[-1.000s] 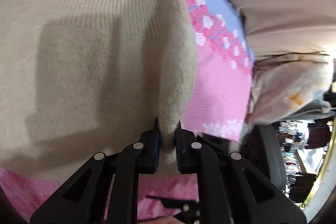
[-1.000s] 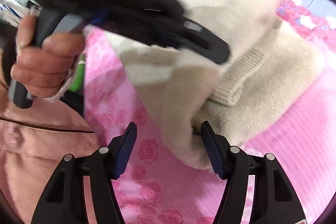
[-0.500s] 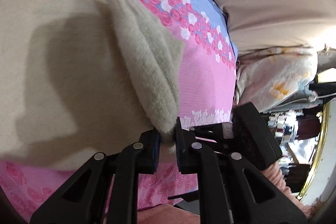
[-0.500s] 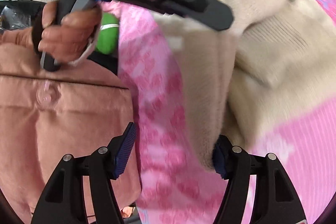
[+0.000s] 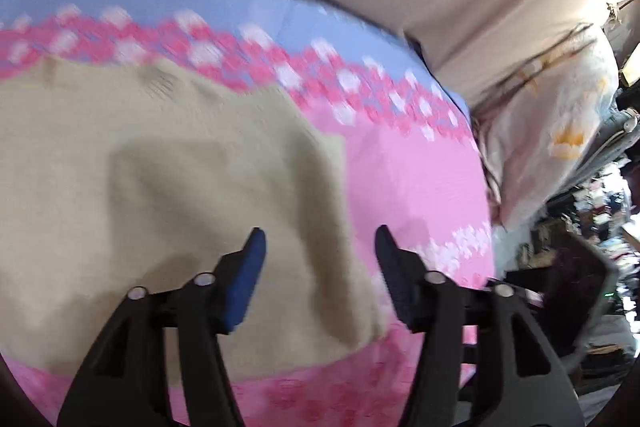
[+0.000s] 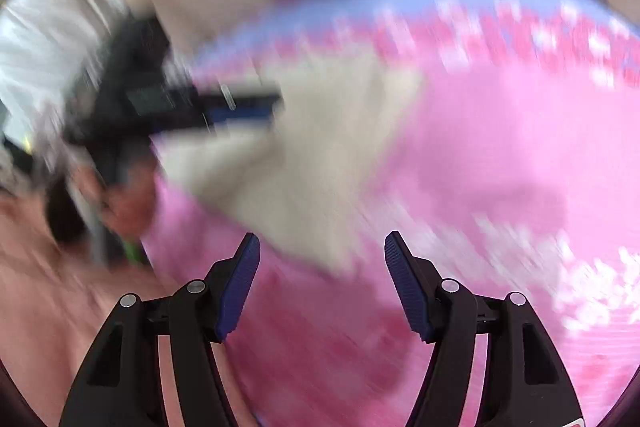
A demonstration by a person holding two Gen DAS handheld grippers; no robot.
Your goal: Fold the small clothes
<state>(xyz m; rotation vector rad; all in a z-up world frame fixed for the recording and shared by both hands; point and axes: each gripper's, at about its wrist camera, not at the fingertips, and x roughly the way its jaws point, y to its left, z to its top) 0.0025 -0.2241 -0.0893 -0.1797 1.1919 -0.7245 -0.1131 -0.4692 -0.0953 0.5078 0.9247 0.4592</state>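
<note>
L claw (image 5: 320,267) opening, free above beige sweater (image 5: 160,187).

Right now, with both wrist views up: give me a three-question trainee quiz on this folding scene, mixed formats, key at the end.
1. True or false: the cream knit sweater lies on a bedsheet that is plain white.
2. Multiple choice: what is between the jaws of the right gripper?
A. a sweater sleeve, clamped
B. nothing clamped, only pink sheet behind
C. a green ball
3. Fill in: the pads of the left gripper are ___ the sweater's edge, which lies behind the gap between them.

Key: 1 false, it is pink with a rose band and a blue strip. 2 B. 3 not touching; its jaws are opening.
</note>
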